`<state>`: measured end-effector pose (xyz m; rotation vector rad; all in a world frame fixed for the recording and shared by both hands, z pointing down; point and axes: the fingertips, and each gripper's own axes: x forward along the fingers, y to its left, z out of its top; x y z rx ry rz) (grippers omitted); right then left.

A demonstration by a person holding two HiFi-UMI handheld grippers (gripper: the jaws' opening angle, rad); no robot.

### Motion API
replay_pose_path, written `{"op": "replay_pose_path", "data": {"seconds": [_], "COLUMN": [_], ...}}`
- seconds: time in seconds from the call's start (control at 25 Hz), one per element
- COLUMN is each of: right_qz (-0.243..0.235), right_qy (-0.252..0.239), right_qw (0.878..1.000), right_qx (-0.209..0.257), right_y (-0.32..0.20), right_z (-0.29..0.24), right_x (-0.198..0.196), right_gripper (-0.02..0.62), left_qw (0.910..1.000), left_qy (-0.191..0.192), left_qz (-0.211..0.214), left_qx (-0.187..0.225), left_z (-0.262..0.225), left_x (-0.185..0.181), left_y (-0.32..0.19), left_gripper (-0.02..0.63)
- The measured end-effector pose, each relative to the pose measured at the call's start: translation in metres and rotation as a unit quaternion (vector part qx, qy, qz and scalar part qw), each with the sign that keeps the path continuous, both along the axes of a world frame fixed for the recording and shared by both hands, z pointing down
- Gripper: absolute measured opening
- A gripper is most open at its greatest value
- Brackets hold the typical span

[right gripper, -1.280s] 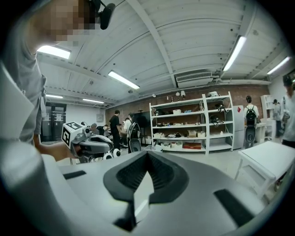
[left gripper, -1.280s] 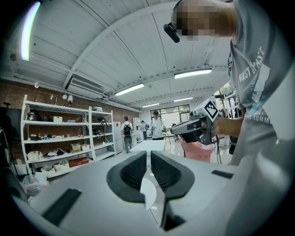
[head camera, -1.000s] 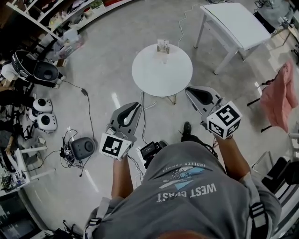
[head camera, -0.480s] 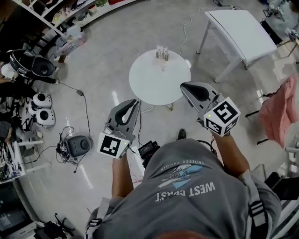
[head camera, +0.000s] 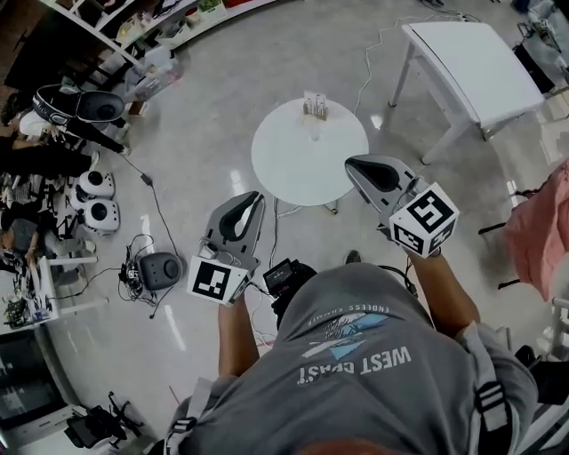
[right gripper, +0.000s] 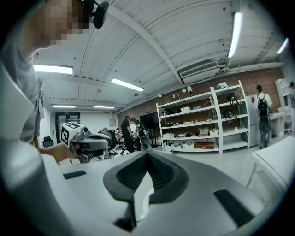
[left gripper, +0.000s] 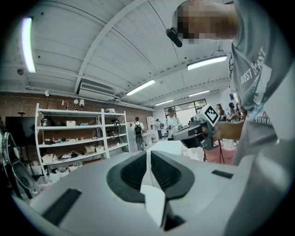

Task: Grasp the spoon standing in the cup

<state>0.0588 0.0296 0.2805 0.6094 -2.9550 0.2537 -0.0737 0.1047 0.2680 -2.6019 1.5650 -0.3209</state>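
Round table (head camera: 302, 153) | cup (head camera: 313, 108) at far rim | left tool (head camera: 257, 201), right tool (head camera: 355, 166) clenched, empty

- Cup (head camera: 313, 107) at the far edge of the round table (head camera: 293, 155): too small to read; the spoon can't be told apart from it. Neither gripper view shows it.
- Round table's legs: mostly hidden under its top.
- Hands: mostly hidden behind the marker cubes of the left gripper (head camera: 255, 199) and right gripper (head camera: 354, 163).
- Person's legs: hidden below the torso (head camera: 356, 355).
- Pink cloth (head camera: 544, 231), right: cut off by the picture's edge.
- Shelves (head camera: 142, 27), far left: cut by the top edge, contents too small to name.
- Far people (left gripper: 137, 131) in the gripper views: too small for detail.
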Motion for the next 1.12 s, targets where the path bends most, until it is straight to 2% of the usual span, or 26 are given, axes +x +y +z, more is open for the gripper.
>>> {"op": "replay_pose_path", "data": {"seconds": [0.32, 0.52, 0.68, 0.8, 1.12], "right_qz": [0.02, 0.059, 0.088, 0.097, 0.115], "right_qy": [-0.001, 0.011, 0.014, 0.013, 0.021], "right_qw": [0.999, 0.998, 0.996, 0.995, 0.993], "right_qx": [-0.027, -0.024, -0.022, -0.018, -0.031], "right_y": [-0.009, -0.031, -0.044, -0.05, -0.066], "right_z": [0.018, 0.031, 0.036, 0.033, 0.039], "right_x": [-0.002, -0.001, 0.002, -0.011, -0.024], "right_gripper": [0.002, 0.002, 0.002, 0.002, 0.002], "left_qw": [0.9995, 0.9976, 0.995, 0.994, 0.9916], "left_qy": [0.002, 0.001, 0.023, 0.025, 0.022], "left_qz": [0.02, 0.064, 0.097, 0.106, 0.126], "left_qx": [-0.025, -0.026, -0.004, 0.004, -0.019], "left_z": [0.008, 0.026, 0.016, 0.013, 0.026], "left_x": [-0.004, -0.007, 0.005, -0.01, -0.024], "left_y": [-0.014, -0.05, -0.08, -0.096, -0.118], "left_gripper": [0.032, 0.032, 0.032, 0.032, 0.032]}}
